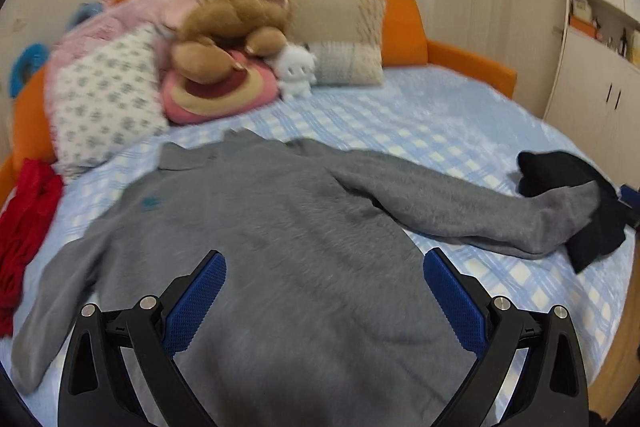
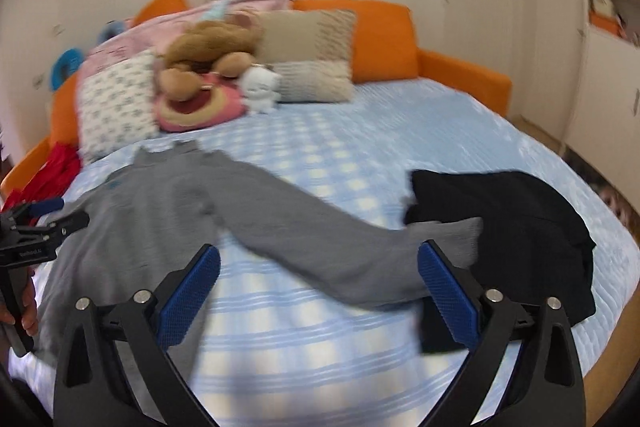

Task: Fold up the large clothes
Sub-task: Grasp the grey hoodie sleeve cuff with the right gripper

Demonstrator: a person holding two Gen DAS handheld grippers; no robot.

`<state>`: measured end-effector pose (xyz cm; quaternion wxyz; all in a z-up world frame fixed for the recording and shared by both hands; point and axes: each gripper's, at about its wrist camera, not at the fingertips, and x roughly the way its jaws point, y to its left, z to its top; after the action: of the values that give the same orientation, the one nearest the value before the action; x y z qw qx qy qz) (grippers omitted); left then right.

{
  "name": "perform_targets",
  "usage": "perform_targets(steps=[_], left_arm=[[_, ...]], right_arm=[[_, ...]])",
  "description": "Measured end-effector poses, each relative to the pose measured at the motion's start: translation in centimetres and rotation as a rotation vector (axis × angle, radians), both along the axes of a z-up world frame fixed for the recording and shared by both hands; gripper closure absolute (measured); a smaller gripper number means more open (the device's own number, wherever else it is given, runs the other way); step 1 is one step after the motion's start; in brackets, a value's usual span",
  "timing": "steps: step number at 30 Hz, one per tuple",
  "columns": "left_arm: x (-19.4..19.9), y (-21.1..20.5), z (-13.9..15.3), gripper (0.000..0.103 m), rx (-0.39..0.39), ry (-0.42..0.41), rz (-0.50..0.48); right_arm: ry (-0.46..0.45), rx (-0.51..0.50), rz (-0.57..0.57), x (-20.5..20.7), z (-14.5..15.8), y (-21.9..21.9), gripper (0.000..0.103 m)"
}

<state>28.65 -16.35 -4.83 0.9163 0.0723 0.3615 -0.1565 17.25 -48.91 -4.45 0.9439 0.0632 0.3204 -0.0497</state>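
Grey sweater (image 1: pixel 256 227) flat on bed (image 1: pixel 440 115), sleeves spread. Left gripper (image 1: pixel 324 287) and right gripper (image 2: pixel 318 285) wide open, empty. Fabric judged soft, limp; pinch at cuff (image 2: pixel 460 235) or shoulder seam.

Both grippers gape wide — left gripper (image 1: pixel 324 301) and right gripper (image 2: pixel 318 293) low in frame; a hand (image 2: pixel 25 301) grips a handle at far left.

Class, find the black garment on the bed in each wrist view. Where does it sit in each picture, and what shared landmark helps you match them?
Left wrist view: black garment at the far right edge, under the grey sweater's sleeve cuff.
Right wrist view: black garment right of centre, much larger, behind the right claw's right finger.
Shared landmark: the white plush toy by the pillows.
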Motion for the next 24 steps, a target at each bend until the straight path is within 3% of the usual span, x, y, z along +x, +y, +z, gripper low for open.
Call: perform_targets(steps=[5,6,7,13,17,18,19,21,23,24], left_arm=[[8.1,-2.9,-2.5,0.003,-0.021,0.123,-0.03],[9.5,-3.3,-2.8,0.003,-0.032,0.142,-0.031],[11.0,-3.6,-3.1,0.003,-0.056,0.167,-0.035],[19.9,-3.8,-5.2,0.003,-0.29,0.392,-0.018],[24.2,-4.7,-6.4,0.003,-0.235,0.461,-0.006],[25.4,-5.0,-6.7,0.003,-0.227,0.485,-0.012],[26.4,-5.1,-7.0,0.003,-0.239,0.516,-0.016],[28.3,-4.9,-7.6,0.003,-0.332,0.594,-0.022],[29.8,-5.1,-8.1,0.003,-0.389,0.65,-0.04],[30.3,-5.6,-8.3,0.003,-0.379,0.672,-0.06]], right_arm=[[0.074,0.058,-0.053,2.3,-2.3,-6.0,0.017],[0.092,0.071,-0.055,2.7,-2.8,-6.6,0.027],[0.111,0.083,-0.047,3.3,-3.4,-7.1,0.031],[0.147,0.076,-0.025,5.0,-5.3,-7.3,0.034],[0.141,0.088,0.01,5.8,-6.2,-7.3,0.034],[0.144,0.09,0.017,5.9,-6.4,-7.3,0.043],[0.147,0.093,0.021,6.0,-6.6,-7.3,0.063],[0.14,0.124,0.026,6.2,-6.8,-7.5,0.083],[0.143,0.141,0.035,6.5,-7.0,-7.7,0.087],[0.144,0.146,0.047,6.6,-7.0,-7.7,0.091]])
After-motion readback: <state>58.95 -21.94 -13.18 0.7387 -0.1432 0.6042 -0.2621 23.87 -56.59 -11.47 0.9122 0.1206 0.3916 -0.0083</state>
